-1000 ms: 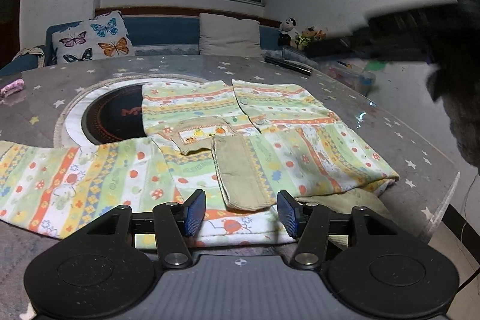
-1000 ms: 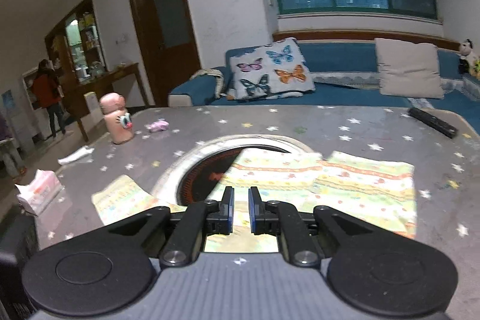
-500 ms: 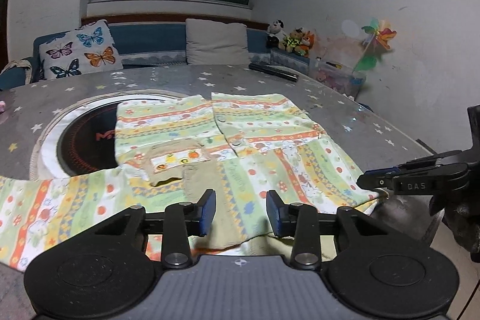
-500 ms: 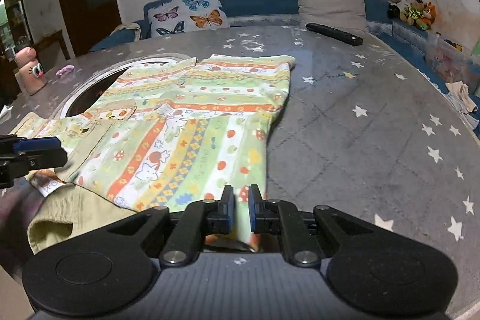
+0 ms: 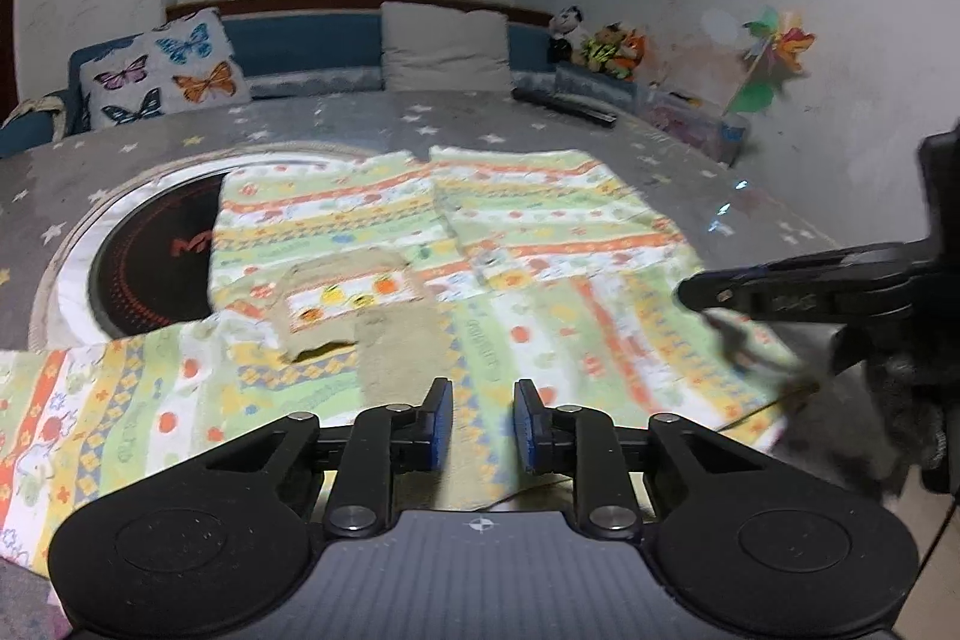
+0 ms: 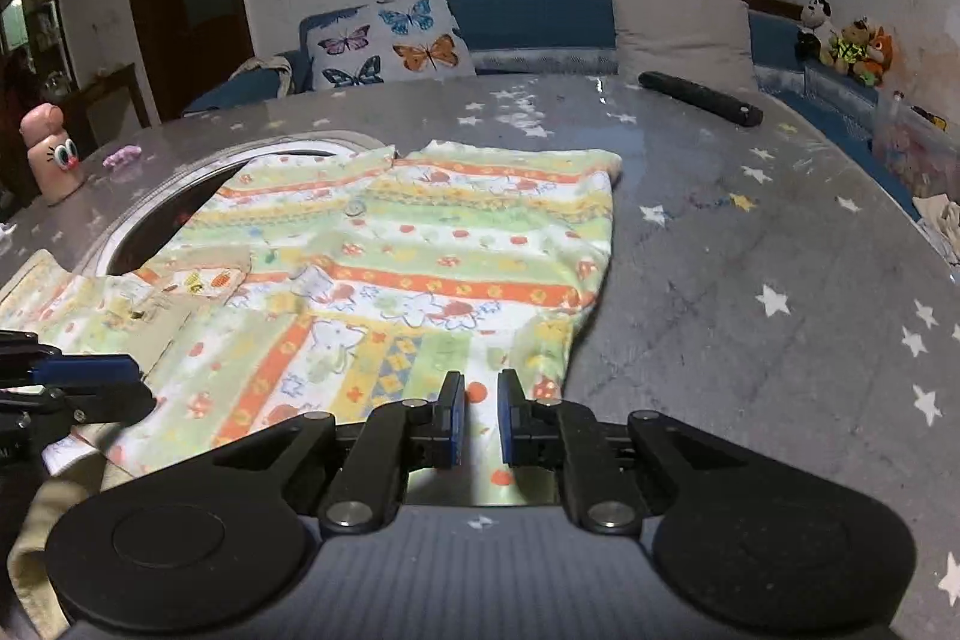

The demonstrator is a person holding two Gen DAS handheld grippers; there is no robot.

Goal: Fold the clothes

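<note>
Spread flat over the near half of the star-patterned counter (image 6: 750, 280): a striped, printed baby garment (image 6: 420, 268), far edge beside the round dark inset (image 5: 150, 256), near hem at the counter's near edge.

Left tongs (image 5: 478, 424) closing over the near hem, cloth between the pads but not yet pinched. Right tongs (image 6: 477, 418) almost together at the near right corner; clamped on fabric or merely over it, hard to tell, probably the former.

For a clean fold: grip both near corners at matching depth, lift level, carry away toward the far hem, keep the sleeve tucked, avoid dragging the layer underneath.

Clear plastic box (image 5: 690, 124) at far right by the wall, holding small colourful oddments, too blurred to name.
</note>
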